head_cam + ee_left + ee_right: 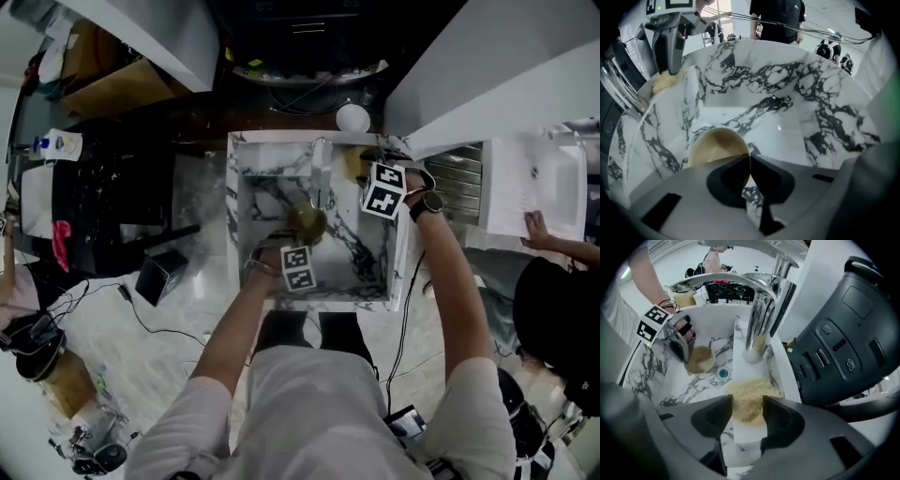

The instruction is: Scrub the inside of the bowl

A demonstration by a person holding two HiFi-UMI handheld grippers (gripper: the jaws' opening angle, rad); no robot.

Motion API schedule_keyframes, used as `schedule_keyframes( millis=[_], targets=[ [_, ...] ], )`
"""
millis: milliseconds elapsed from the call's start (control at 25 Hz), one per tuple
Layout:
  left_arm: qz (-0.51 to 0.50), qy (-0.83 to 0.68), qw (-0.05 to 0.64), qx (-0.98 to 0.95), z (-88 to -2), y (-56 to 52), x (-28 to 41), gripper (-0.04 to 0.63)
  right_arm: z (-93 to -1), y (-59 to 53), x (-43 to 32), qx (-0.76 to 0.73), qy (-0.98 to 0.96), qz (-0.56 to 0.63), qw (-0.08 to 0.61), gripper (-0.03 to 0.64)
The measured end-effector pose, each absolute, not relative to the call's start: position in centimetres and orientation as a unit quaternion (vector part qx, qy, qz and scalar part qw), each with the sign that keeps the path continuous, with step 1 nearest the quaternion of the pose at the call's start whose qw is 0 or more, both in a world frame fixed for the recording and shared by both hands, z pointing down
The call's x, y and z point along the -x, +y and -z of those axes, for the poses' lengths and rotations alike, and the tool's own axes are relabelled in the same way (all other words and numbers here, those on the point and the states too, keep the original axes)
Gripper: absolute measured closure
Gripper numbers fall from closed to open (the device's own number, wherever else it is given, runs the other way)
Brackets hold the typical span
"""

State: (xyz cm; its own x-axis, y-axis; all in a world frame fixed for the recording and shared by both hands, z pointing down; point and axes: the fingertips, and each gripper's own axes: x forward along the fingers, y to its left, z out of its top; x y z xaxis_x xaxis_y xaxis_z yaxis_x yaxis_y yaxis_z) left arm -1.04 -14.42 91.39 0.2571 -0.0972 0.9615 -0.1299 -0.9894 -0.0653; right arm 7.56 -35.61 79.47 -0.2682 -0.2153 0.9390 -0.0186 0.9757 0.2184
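A tan bowl [307, 223] hangs tilted inside the marble sink [234, 216]. My left gripper [302, 242] is shut on its rim; in the left gripper view the bowl [717, 147] is pinched between the two dark pads of that gripper [750, 164]. A yellowish scrub sponge [749, 401] lies on the sink's ledge beside the faucet [759, 319]. My right gripper [747, 411] stands open over the sponge, a jaw on either side of it and neither pad pressing. The right gripper view also shows the bowl [699, 359] held above the drain [723, 373].
A black appliance [843, 348] stands right of the sink ledge. A white sphere [353, 117] sits behind the sink. Another person's hand rests on a white tray [539, 187] at the far right. Cables and a black box [159, 277] lie on the floor at left.
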Motion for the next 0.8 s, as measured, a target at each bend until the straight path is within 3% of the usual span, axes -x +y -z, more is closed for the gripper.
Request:
schedule_keyframes(
  millis=[320, 560, 800],
  targets=[
    [-0.590, -0.091, 0.019, -0.802, -89.7, -14.9, 0.9, 0.574, -80.3, -36.7, -7.5, -0.131, -0.789, 0.104, 0.591, 0.543],
    [-0.573, -0.133, 0.014, -0.809, -86.2, -15.2, 1.0, 0.574, -78.3, -34.9, -8.4, -0.162, -0.807, 0.059, 0.565, 0.555],
    [-0.497, -0.210, 0.038, -0.841, -79.0, -15.2, 0.7, 0.574, -70.9, -30.0, -9.0, -0.211, -0.856, 0.002, 0.473, 0.557]
  ],
)
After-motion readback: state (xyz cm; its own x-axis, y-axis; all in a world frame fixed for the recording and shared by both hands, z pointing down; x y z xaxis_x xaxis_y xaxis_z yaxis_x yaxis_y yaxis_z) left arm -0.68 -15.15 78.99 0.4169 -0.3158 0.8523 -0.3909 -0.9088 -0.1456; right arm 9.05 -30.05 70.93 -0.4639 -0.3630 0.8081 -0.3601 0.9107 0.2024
